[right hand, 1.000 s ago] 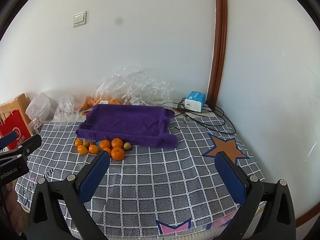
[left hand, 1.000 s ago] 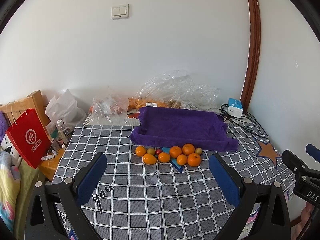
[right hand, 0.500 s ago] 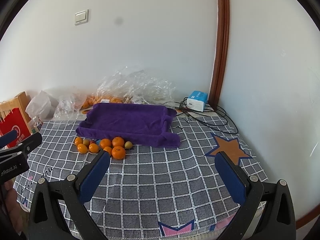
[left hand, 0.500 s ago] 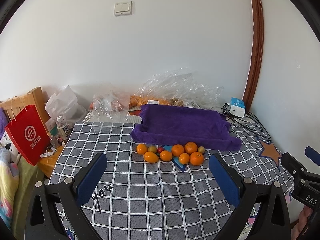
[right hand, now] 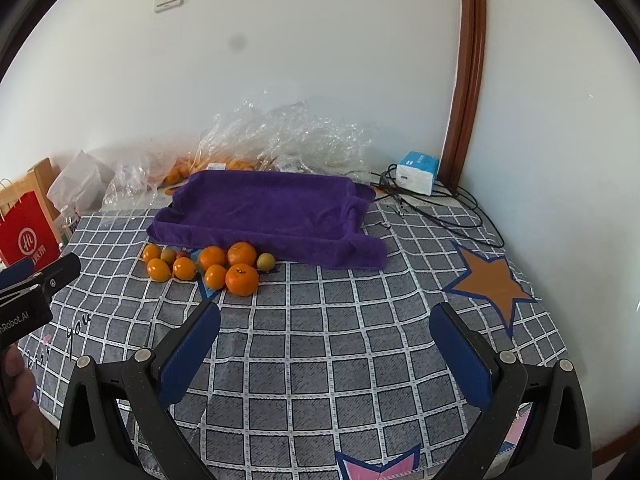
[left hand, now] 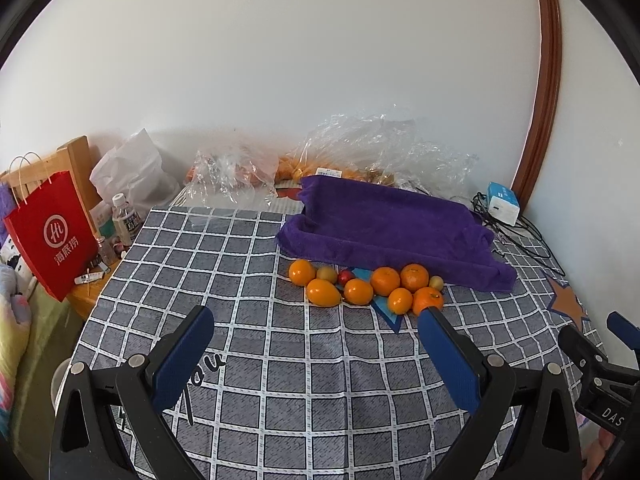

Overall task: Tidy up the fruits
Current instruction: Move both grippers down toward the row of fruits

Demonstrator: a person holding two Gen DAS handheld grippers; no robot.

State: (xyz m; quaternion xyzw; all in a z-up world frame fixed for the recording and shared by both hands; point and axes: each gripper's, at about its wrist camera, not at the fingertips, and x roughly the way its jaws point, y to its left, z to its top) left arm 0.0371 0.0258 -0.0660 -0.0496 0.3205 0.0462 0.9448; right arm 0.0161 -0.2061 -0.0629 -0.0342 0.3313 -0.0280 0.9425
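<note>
Both grippers wide apart and empty above the checked table; fruit untouched.

Left gripper and right gripper hover over the table, blue pads spread, nothing between them. The fruit cluster of oranges and smaller yellow-green pieces lies at 12 o'clock from the left gripper, touching the near edge of the purple towel-lined tray. From the right gripper, the fruit lies at 11 o'clock.
</note>
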